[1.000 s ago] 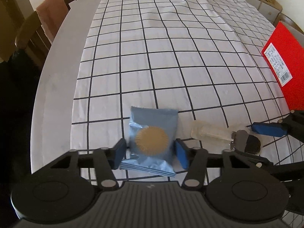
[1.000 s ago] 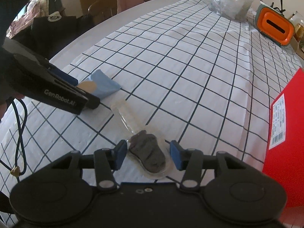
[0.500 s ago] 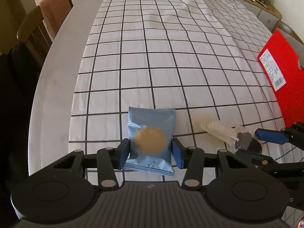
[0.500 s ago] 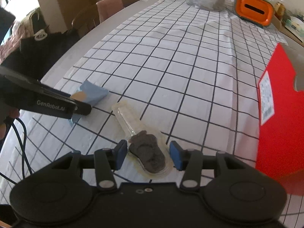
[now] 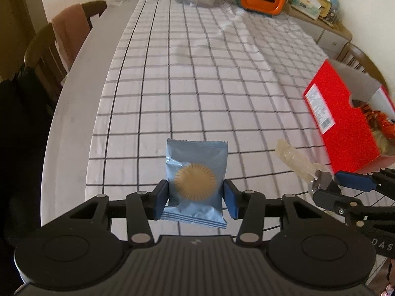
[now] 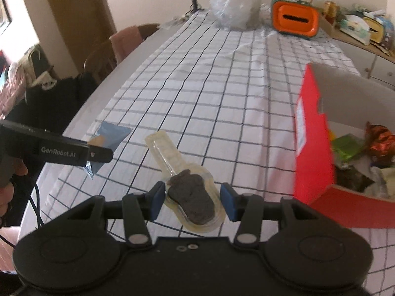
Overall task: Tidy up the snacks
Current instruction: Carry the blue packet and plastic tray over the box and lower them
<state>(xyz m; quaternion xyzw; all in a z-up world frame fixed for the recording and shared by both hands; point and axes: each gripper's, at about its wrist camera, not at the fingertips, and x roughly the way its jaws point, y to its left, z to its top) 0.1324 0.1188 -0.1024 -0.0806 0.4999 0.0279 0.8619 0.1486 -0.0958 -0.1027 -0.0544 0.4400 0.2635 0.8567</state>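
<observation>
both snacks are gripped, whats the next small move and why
Probably carry the right gripper with its clear pack right, over the open red box. The pack looks pinched and off the cloth, and the box, nearest that side, already holds wrapped snacks. The left gripper with the blue packet can follow.

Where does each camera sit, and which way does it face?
Left wrist: on the left gripper, looking forward and down at the held blue snack packet; right gripper at the right edge.
Right wrist: on the right gripper, facing the held clear-wrapped dark snack; left gripper and a hand at left.
Shared: checked tablecloth, red box, both snacks.
</observation>
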